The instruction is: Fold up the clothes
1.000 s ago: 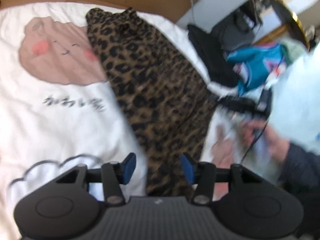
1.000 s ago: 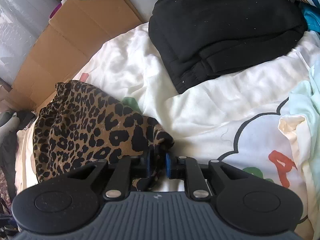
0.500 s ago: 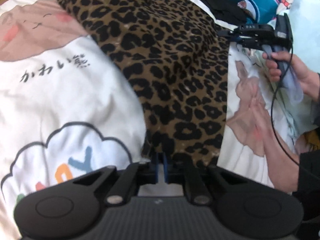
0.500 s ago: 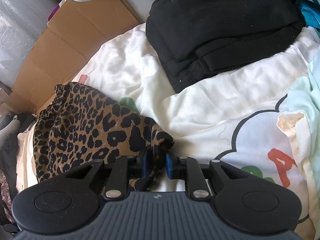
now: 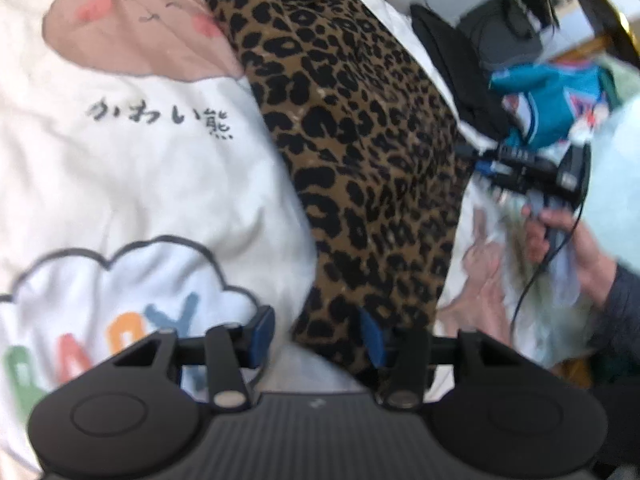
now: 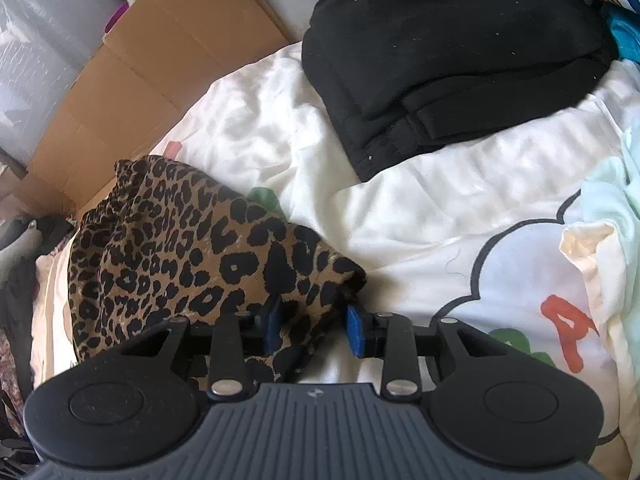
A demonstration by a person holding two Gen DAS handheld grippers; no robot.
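Left wrist view: left gripper (image 5: 318, 334) sits low over a white printed bed cover (image 5: 152, 184), its jaws spread, having just been opening. One end of the leopard-print garment (image 5: 360, 152) lies between the blue pads (image 5: 261, 330), nearer the right pad, with a clear gap at the left one; nothing is pinched. From there the garment runs as a long strip toward 12 o'clock across the cover, past a pink bear print (image 5: 132, 28) at 11 o'clock. At 3 o'clock a hand (image 5: 568, 240) holds the right gripper (image 5: 520, 168), seen side-on at the garment's right edge (picture blurred there, so its jaws cannot be read from this view).

Right wrist view: right gripper (image 6: 314, 328) also has its jaws parted, having just been opening. A bunched corner of the leopard-print garment (image 6: 192, 256) sits between the pads, lying against the left pad (image 6: 273, 324) and clear of the right one; the cloth rests loose on the cover. The garment's bulk spreads toward 9 and 10 o'clock. A folded black garment (image 6: 452, 56) lies well apart at 1 o'clock, a pale mint cloth (image 6: 616, 200) at 3 o'clock, cardboard (image 6: 160, 64) at 11 o'clock beyond the bed's edge.
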